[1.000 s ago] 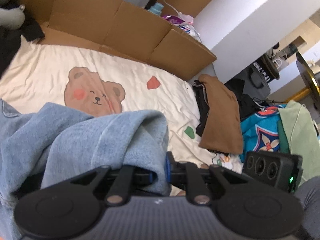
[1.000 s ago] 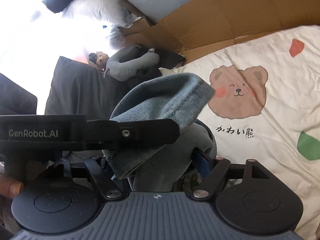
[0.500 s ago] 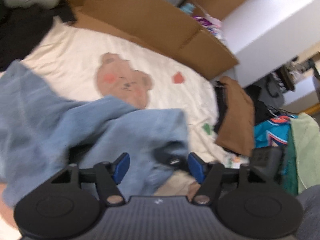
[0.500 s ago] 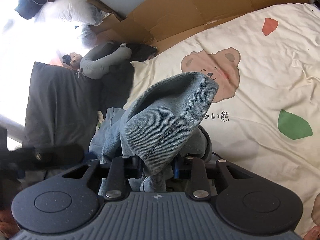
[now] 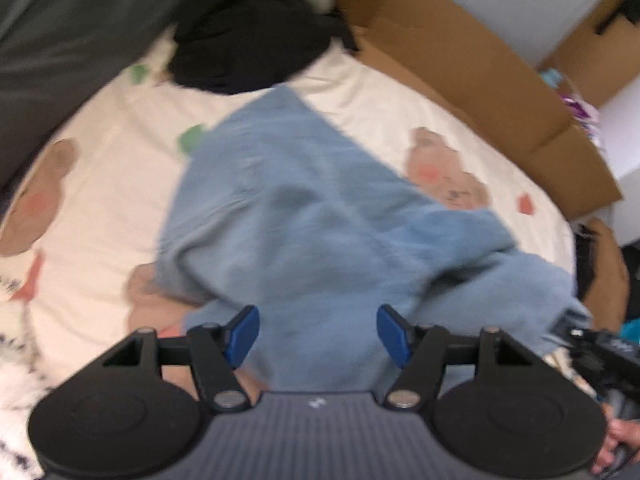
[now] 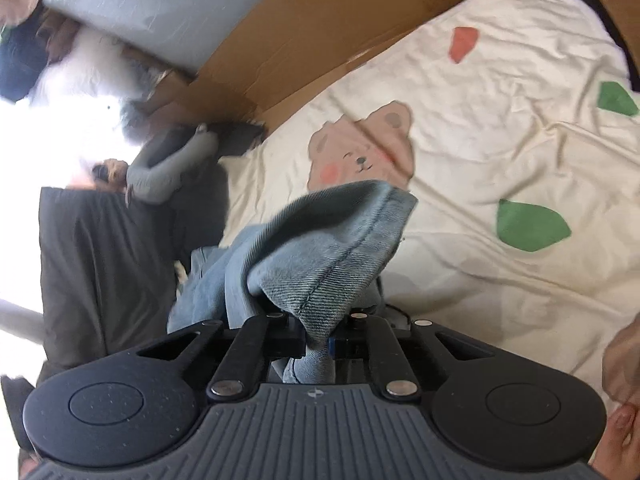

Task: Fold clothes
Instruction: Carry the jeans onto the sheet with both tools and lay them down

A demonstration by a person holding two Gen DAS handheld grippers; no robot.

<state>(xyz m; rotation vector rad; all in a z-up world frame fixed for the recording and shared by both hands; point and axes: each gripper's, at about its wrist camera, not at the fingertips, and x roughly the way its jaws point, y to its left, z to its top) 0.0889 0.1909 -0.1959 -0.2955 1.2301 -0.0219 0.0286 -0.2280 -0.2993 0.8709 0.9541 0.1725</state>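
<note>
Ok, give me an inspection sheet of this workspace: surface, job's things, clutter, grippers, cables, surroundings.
Surface: cream bedsheet with bear and leaf prints, wrinkled.
Job's things: blue denim garment spread across the sheet, one edge bunched up at the right side.
Clutter: black clothing at the sheet's far edge; brown garment at the right edge; dark grey fabric beside the sheet.
Grippers: left gripper open above the denim, pads clear of it; right gripper shut on a denim fold.
Cables: nothing seen.
Surroundings: flattened cardboard along the far side of the bed, white wall behind; bright glare in the right wrist view.
</note>
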